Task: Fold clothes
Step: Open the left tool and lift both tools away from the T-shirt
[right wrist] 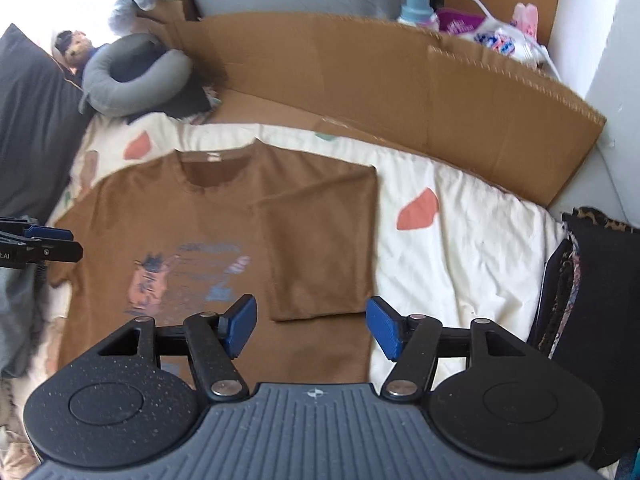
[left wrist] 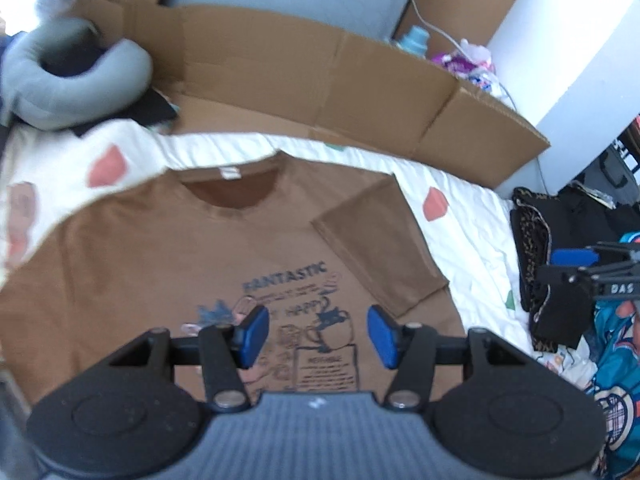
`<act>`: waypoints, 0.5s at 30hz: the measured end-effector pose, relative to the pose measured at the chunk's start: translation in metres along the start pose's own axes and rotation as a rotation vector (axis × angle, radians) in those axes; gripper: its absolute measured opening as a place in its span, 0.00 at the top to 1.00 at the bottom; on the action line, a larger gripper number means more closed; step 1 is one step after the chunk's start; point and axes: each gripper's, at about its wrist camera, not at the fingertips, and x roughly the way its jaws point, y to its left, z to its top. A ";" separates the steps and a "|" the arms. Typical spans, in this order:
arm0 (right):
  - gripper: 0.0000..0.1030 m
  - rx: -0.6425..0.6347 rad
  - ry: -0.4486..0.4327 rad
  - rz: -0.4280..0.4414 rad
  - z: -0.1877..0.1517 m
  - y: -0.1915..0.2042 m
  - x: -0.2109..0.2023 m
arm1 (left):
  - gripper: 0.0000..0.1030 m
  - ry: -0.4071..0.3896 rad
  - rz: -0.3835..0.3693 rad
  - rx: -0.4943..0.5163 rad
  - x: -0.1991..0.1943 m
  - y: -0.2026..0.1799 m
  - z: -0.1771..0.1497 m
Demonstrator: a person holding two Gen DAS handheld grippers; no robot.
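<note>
Both sets of tongs hang above the brown T-shirt with nothing in them: the left gripper has its blue pads spread over the printed chest, the right gripper gapes beside the shirt's folded-in sleeve. The shirt lies flat on the cream bedsheet, collar towards the cardboard sheet.

The brown T-shirt's small print is blurred, its hem hidden behind the left gripper.
</note>
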 end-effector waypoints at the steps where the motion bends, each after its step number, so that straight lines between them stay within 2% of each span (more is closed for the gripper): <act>1: 0.34 0.000 0.000 -0.005 0.003 0.004 -0.008 | 0.44 -0.006 0.008 -0.010 -0.010 0.003 0.001; 3: 0.32 0.007 0.012 -0.005 0.009 0.011 -0.023 | 0.44 -0.019 0.024 -0.029 -0.031 0.010 0.001; 6: 0.31 0.013 0.074 -0.017 0.024 0.021 -0.045 | 0.43 -0.029 0.064 -0.062 -0.063 0.018 -0.001; 8: 0.30 0.002 0.094 -0.013 0.033 0.029 -0.061 | 0.40 -0.031 0.064 -0.072 -0.082 0.022 -0.005; 9: 0.29 -0.004 0.097 -0.019 0.037 0.032 -0.071 | 0.40 -0.036 0.067 -0.072 -0.092 0.023 -0.007; 11: 0.24 -0.009 0.094 -0.034 0.044 0.039 -0.088 | 0.31 -0.050 0.087 -0.074 -0.109 0.028 -0.014; 15: 0.20 -0.015 0.079 -0.033 0.054 0.050 -0.121 | 0.31 -0.057 0.097 -0.113 -0.136 0.037 -0.028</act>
